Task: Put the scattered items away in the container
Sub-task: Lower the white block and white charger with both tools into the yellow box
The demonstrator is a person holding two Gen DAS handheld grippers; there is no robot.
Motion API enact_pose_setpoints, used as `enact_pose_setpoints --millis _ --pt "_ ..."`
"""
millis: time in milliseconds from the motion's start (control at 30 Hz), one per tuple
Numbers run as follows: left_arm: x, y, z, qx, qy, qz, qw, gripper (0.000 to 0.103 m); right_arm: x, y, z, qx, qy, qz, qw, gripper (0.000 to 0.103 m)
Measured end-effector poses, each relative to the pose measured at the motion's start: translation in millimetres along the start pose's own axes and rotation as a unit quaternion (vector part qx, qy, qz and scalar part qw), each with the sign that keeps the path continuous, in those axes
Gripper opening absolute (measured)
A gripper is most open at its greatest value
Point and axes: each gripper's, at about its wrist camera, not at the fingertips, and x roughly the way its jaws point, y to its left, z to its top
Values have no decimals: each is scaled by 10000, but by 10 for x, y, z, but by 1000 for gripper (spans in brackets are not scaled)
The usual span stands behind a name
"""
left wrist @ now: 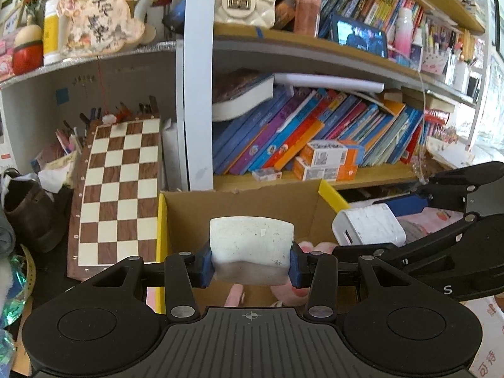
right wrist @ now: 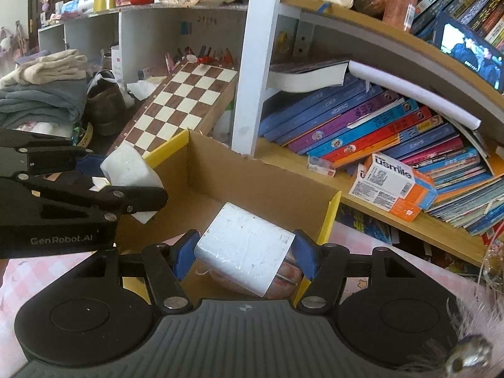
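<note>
My left gripper (left wrist: 250, 267) is shut on a scuffed white block (left wrist: 250, 245), held above the open cardboard box (left wrist: 242, 201) with yellow flap edges. My right gripper (right wrist: 245, 260) is shut on a white charger-like block (right wrist: 245, 245), over the same box (right wrist: 252, 186). Each wrist view shows the other gripper too: the right gripper (left wrist: 371, 236) with its white charger (left wrist: 368, 225) at the box's right side, the left gripper (right wrist: 135, 189) with its white block (right wrist: 129, 167) at the box's left corner. Pink items (left wrist: 302, 249) lie in the box bottom.
A chessboard (left wrist: 119, 189) leans against the shelf left of the box. Slanted books (left wrist: 315, 132) and orange-white cartons (left wrist: 327, 160) fill the shelf behind. Folded clothes (right wrist: 44, 94) and a brown shoe (right wrist: 104, 107) sit at the left. A pink checked cloth (right wrist: 37, 271) covers the surface.
</note>
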Motion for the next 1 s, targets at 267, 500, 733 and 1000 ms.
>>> enact_pose_setpoints --millis 267,500,733,1000 --pt "270 85 -19 -13 289 4 9996 43 300 -65 52 -95 149 111 9998 62" --pt "449 175 -25 -44 491 53 9988 43 527 -143 95 -179 232 103 9995 62" --pt "577 236 -69 -65 736 76 9972 43 701 -197 104 -190 320 138 9992 62" --pt "655 224 -92 -11 821 123 9965 46 841 -213 142 -214 373 178 9989 62"
